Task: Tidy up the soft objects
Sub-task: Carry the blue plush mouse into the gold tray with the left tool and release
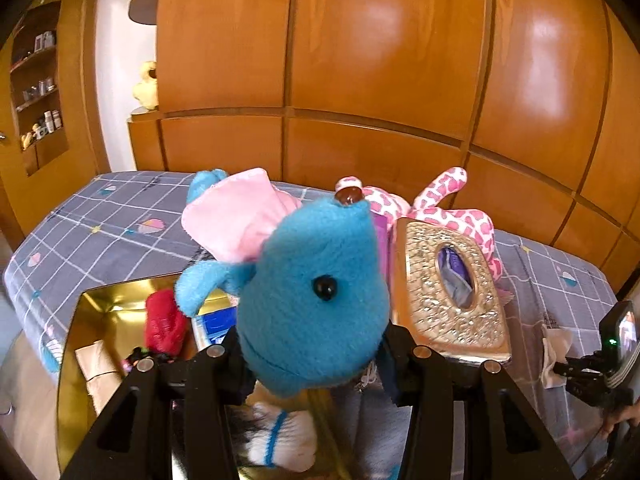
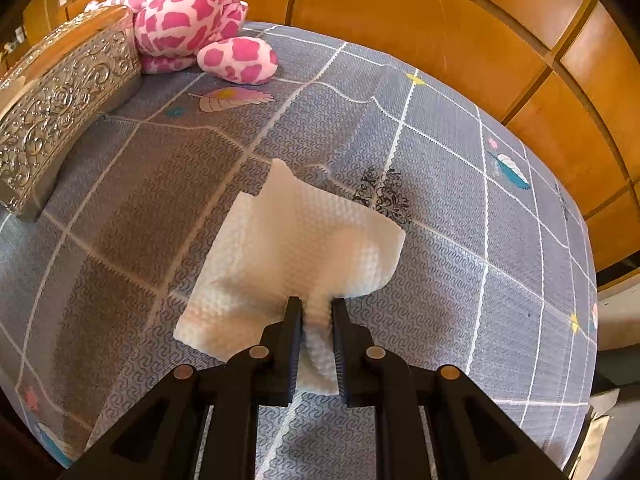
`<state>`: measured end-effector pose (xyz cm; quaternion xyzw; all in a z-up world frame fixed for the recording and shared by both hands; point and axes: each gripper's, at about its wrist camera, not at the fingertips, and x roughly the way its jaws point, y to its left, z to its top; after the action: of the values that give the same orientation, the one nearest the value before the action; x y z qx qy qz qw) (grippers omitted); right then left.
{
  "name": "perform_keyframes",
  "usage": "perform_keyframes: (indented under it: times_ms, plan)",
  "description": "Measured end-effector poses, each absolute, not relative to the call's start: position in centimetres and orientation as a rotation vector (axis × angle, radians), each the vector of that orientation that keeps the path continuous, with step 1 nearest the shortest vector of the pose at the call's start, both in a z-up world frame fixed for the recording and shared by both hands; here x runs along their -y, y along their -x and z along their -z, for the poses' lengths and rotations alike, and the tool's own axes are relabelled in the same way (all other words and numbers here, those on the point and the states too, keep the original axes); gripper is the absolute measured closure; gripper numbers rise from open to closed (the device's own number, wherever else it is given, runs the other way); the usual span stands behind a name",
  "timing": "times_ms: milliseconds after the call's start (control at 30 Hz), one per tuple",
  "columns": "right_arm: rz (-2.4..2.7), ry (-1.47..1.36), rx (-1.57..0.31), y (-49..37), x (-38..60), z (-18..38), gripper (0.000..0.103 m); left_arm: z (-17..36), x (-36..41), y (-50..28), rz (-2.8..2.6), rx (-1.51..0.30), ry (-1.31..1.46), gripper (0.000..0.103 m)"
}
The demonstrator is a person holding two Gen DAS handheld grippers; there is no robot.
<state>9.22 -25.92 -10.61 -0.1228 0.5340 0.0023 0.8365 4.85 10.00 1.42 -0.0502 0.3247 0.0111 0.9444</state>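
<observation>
A blue plush elephant [image 1: 316, 284] with pink ears fills the middle of the left wrist view, and my left gripper [image 1: 310, 354] is shut on its lower body, holding it above a gold tray [image 1: 100, 300]. In the tray lie a red soft item [image 1: 164, 326], a white-and-blue plush [image 1: 284, 436] and a paper-wrapped piece. In the right wrist view my right gripper [image 2: 316, 320] is shut on a white embossed paper towel [image 2: 296, 248] that hangs over the grey bedsheet [image 2: 440, 280]. A pink-spotted plush [image 2: 192, 24] lies beside an ornate metal tissue box [image 2: 68, 100].
The ornate tissue box [image 1: 448, 292] and the pink-spotted plush [image 1: 460, 216] lie just right of the elephant. A wooden wardrobe wall [image 1: 360, 60] closes the far side of the bed. The right gripper's camera [image 1: 616, 340] and the towel show at the right edge.
</observation>
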Motion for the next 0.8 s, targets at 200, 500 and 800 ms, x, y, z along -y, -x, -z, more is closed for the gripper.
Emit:
perform_keyframes:
  times_ms: [200, 500, 800]
  plan:
    - [-0.002, 0.296, -1.118, -8.8, 25.6, 10.8, 0.089, -0.6, -12.2, -3.6, -0.069, -0.682, 0.111, 0.054]
    - [0.005, 0.352, -1.106, -7.9, 24.5, 10.8, 0.093, 2.9, -18.7, -1.5, -0.151, -0.781, 0.213, 0.054]
    - [0.006, 0.373, -1.099, -7.4, 24.2, 10.7, 0.092, 4.5, -24.1, 1.9, -0.204, -0.803, 0.262, 0.050]
